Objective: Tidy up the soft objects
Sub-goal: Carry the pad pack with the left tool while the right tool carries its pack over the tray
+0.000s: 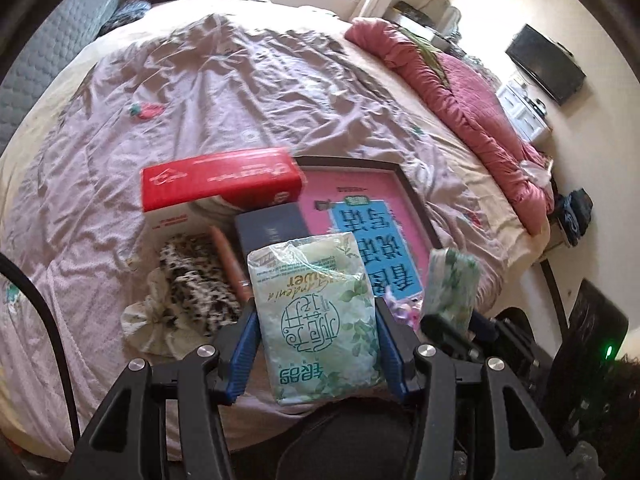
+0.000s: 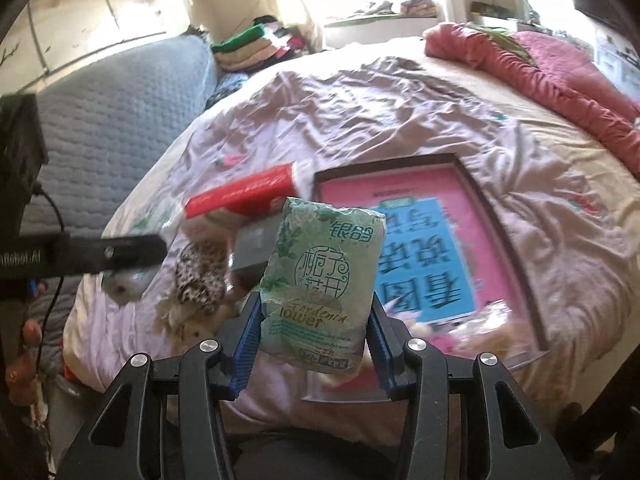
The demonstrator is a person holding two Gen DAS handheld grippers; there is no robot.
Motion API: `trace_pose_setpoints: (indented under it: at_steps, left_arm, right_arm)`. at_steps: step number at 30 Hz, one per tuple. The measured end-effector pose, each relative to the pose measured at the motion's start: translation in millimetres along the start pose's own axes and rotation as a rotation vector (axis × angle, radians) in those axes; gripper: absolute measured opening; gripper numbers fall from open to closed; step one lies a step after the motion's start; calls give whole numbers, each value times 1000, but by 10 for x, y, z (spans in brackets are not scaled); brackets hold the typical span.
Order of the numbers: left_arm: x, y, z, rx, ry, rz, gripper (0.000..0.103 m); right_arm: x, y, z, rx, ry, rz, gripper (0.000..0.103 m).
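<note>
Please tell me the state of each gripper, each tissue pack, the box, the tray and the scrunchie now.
Left gripper: shut on a green tissue pack, held above the bed.
Right gripper: shut on a second green tissue pack, also lifted.
Red and white box: lying on the bed, closed.
Dark-framed tray: flat on the bed.
Spotted scrunchie: lying loose on the bed.

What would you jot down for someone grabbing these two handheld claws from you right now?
Left gripper: shut on a green tissue pack, held above the bed.
Right gripper: shut on a second green tissue pack, also in the air.
On the bed: a framed pink tray, red box, dark box, spotted cloth.
Done: both packs picked up.
Left: set them down; the cloth is untouched.
</note>
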State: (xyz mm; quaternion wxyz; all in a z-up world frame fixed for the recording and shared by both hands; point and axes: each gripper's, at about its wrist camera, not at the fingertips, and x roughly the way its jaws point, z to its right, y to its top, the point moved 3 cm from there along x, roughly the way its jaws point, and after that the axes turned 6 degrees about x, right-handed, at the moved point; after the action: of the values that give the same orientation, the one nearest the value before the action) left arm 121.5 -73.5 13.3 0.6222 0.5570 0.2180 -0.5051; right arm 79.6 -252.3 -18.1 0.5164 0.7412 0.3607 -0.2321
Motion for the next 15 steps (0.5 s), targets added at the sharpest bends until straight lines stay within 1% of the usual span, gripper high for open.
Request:
trace_pose_setpoints:
  at_steps: [3,7,15]
  left_arm:
    - [-11,16,149,27,0,18,54]
    - [22,42,311,47,-3,22,54]
    - [147,127,583,91,15,30,54]
  right_arm:
    - [-132,89,140,12,-12,22,50]
    - [-263,192,313,19,-28,42,50]
    - [-401,320,612,55,-45,69,50]
